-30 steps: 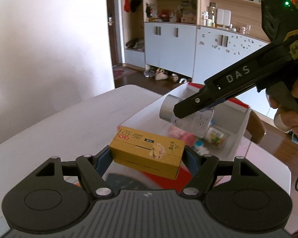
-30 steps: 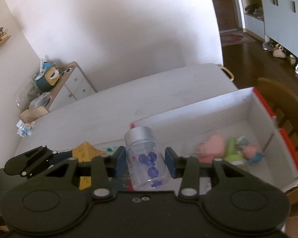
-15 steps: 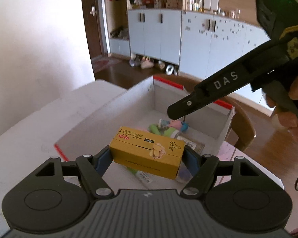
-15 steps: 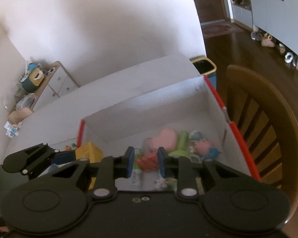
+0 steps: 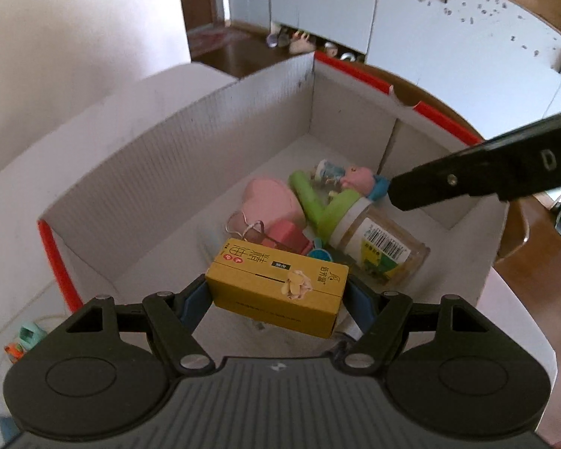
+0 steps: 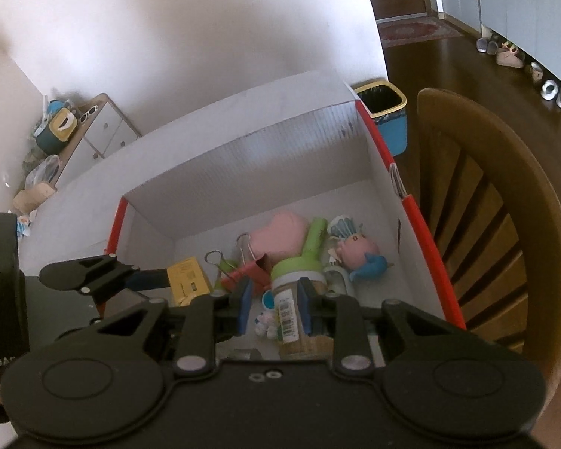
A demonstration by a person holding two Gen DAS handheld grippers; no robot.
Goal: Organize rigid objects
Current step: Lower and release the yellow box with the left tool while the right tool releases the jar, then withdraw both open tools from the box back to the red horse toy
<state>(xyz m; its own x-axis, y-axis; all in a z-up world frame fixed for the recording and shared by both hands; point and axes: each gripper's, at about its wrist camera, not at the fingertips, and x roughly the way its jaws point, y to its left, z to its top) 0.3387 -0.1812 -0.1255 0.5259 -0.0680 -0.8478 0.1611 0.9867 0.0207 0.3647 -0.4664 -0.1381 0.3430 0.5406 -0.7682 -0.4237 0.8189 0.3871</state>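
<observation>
Moved since a second ago: both hands have swung from above the table to over the white box [image 5: 190, 157]; the clear jar that the right gripper [image 6: 273, 308] carried is gone from it, its jaws have just been closing, narrow now with nothing pinched.
Left gripper [image 5: 276, 292]: pinching the yellow carton [image 5: 280, 284] by its two short ends, held level.
Carton's place: in the air over the near part of the box, above the pink clip [image 5: 286, 234] and near the labelled jar [image 5: 377, 250].
Carton's handling: I'd judge it light and stiff, thin card that could dent under a hard squeeze; the end grip looks sound.
Box contents: pink heart [image 5: 269, 196], green tube [image 5: 310, 194], small doll [image 6: 359, 250], all at the far right.
Free floor: left side of the box looks bare, a fair spot to set it.
</observation>
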